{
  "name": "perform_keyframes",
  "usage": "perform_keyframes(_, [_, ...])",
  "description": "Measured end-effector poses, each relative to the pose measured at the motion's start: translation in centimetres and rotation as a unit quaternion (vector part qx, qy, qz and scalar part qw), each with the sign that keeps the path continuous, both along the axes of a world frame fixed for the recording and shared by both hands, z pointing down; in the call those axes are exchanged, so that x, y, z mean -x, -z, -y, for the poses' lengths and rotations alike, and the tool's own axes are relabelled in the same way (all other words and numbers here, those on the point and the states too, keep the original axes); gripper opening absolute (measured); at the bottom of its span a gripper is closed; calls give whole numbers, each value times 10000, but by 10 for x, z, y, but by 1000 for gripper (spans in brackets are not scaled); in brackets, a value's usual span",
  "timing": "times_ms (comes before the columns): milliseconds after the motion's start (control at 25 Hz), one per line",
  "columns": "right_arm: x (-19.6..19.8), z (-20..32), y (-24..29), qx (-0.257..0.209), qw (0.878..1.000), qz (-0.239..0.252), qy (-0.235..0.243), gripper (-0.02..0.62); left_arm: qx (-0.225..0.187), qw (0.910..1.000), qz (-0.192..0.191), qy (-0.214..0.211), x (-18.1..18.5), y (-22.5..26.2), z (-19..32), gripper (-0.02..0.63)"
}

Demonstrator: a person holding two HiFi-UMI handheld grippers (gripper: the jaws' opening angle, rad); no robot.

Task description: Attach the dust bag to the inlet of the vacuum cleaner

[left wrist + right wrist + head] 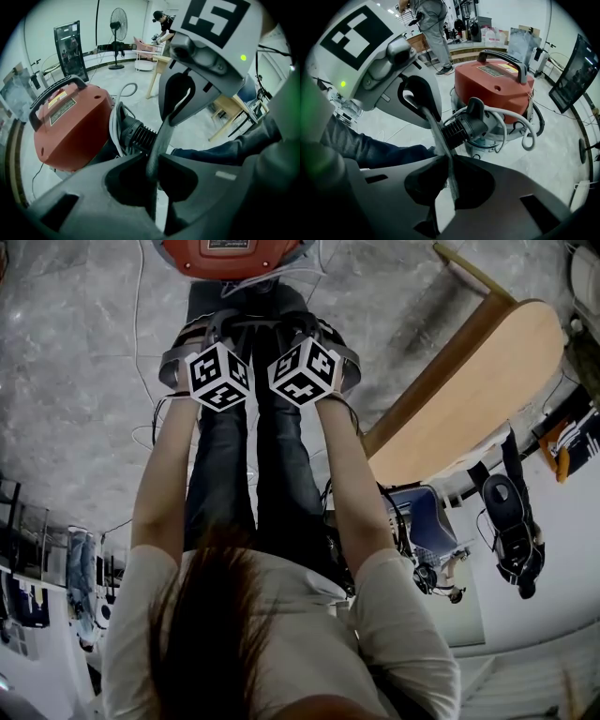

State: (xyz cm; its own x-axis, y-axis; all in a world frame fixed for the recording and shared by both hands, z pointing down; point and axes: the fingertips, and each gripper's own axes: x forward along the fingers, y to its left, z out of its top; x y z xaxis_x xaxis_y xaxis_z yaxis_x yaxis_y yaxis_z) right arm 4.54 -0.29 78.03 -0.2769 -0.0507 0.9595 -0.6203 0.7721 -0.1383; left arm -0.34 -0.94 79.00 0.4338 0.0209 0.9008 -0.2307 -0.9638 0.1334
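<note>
The left claw [153, 159] and right claw [450, 159] clamp the dust bag [160, 134], stretched lengthwise between them.

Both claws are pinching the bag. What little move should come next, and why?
Probably ease the dust bag toward the black ribbed inlet on the vacuum cleaner. The left gripper and right gripper are both shut on its edge, and it is not on the inlet yet.

Your left claw [153, 163] and right claw [449, 176] hang side by side, and the dust bag [160, 138] spans the narrow gap. Your legs [253, 465] lie right beneath. Ahead, the red vacuum cleaner [497, 84] blocks passage, fronted by its ribbed hose end [461, 125] and looping white cord [530, 127]. The wooden bench [469, 390] stands to your right, with bare floor [75, 381] on the left.
</note>
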Motion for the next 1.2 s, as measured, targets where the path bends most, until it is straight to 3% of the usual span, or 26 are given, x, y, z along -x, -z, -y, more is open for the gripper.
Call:
perform_keyframes(360, [-5,0,-3,-12,9995,97,-297,31,114,9997,80,176,-5,-1,7,58])
perform_keyframes(640, [-10,1,-8,78,9896,260,-1410,34,208,9982,93,563,-11,-2,15,77])
perform_keyframes(800, [-9,8,-5,-52,9823,113,-1867,35,191,9952,-62,961,-6,-2,14,75])
perform_keyframes(1000, [-11,29,0,-182,9878,77,-1546,34,510,9850,-260,1630,-3,-4,11,75])
perform_keyframes(1080, [-9,31,0,-204,9915,100,-1279,34,516,9832,-290,1724,-2,-3,10,74])
perform_keyframes(1200, [-8,29,-1,-241,9917,223,-1239,34,422,9850,-237,1658,-2,-3,13,77])
